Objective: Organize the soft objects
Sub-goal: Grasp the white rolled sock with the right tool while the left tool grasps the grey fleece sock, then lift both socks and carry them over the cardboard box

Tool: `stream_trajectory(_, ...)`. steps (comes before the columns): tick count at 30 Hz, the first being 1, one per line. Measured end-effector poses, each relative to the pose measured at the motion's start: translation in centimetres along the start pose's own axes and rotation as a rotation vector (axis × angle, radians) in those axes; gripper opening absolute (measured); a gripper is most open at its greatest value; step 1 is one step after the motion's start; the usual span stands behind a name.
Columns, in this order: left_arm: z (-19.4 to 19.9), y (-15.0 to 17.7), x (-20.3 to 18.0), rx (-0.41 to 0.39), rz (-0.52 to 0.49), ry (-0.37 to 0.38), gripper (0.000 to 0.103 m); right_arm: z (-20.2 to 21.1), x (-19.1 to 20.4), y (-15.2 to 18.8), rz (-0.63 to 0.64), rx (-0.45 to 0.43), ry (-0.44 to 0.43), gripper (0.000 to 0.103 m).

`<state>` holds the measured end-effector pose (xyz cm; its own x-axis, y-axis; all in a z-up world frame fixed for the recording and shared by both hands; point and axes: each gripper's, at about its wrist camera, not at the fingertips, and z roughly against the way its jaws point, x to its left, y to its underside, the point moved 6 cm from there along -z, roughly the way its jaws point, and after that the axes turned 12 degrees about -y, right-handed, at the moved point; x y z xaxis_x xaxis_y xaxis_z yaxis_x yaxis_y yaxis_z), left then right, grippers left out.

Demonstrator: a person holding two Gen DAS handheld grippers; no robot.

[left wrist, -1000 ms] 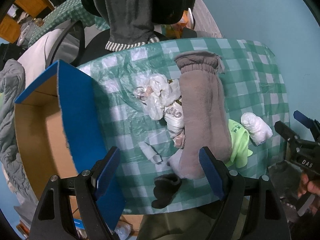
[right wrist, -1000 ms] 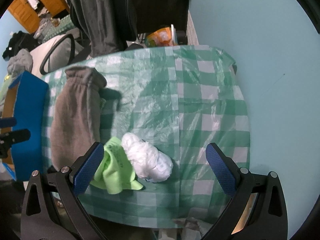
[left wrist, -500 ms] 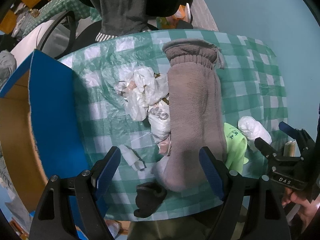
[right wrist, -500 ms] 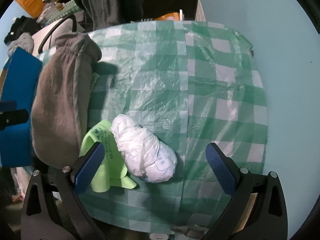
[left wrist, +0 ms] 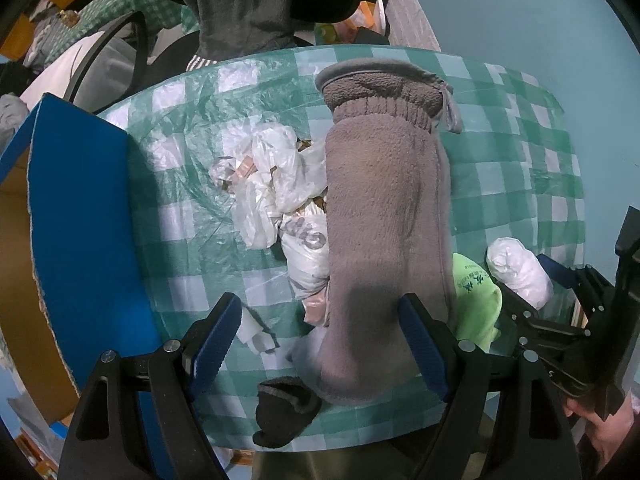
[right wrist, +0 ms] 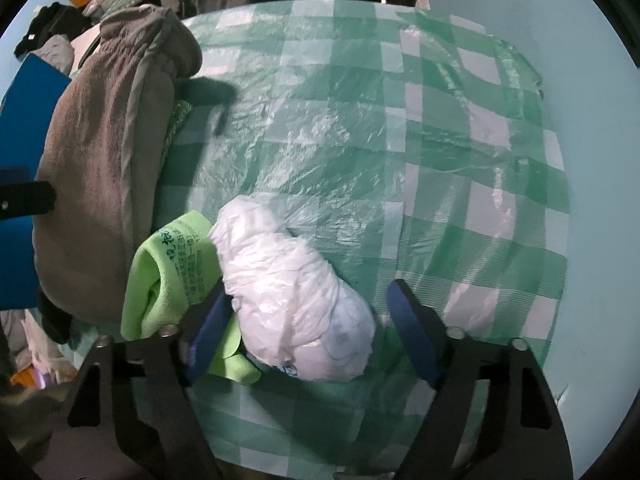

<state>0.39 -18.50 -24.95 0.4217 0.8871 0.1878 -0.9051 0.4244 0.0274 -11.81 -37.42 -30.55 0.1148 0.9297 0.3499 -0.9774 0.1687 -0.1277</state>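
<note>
Fingers of both downward-pointing grippers gape: right gripper (right wrist: 310, 330) narrowing astride white bundle (right wrist: 296, 304), left gripper (left wrist: 320, 336) wide.

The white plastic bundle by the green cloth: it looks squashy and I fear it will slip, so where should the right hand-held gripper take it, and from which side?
Grip the white plastic bundle across its fat near end, from straight above. It lies lengthwise away from the right hand-held gripper, whose closing jaws already straddle that end, one pad against the green cloth.
</note>
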Motion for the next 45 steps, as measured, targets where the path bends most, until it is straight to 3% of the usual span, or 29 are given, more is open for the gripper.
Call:
stream_trajectory(3, -0.4, -0.6, -0.4, 0.004, 0.003, 0.001, 0.082, 0.3, 0.1, -0.3, 0.007, -0.007, -0.005, 0.057)
stream_trajectory(5, -0.8, -1.0, -0.6, 0.006, 0.0, 0.0, 0.082, 0.6, -0.2, -0.4, -0.008, -0.013, -0.021, 0.053)
stream_trajectory(13, -1.0, -2.0, -1.5, 0.002, -0.01, 0.009, 0.082, 2.8, -1.5, -1.4, -0.051, -0.049, -0.033, 0.05)
stream_trajectory(22, -1.7, -2.9, -1.5, 0.009, 0.05, 0.071, 0.08, 3.0, -0.9, -3.2, -0.074, -0.064, -0.043, 0.05)
stream_trajectory(24, -1.6, -3.2, -1.4, -0.005, 0.048, 0.076, 0.065, 3.2, -0.7, -3.2, -0.075, -0.068, -0.045, 0.05)
stream_trajectory(28, -1.4, -3.6, -1.4, -0.024, 0.036, 0.072, 0.05, 3.5, -0.7, -3.6, -0.08, -0.074, -0.049, 0.05)
stream_trajectory(30, -1.2, -3.7, -1.3, -0.036, 0.038, 0.083, 0.035, 3.4, -0.3, -4.1, -0.08, -0.078, -0.048, 0.05)
stream_trajectory(33, -0.9, -3.8, -1.1, -0.057, 0.04, 0.109, 0.023, 3.2, 0.1, -4.5, -0.083, -0.079, -0.046, 0.05)
stream_trajectory(45, 1.8, -2.5, -1.4, -0.1, 0.028, 0.151, 0.016, 3.9, 0.7, -4.8, -0.083, -0.101, -0.055, 0.05)
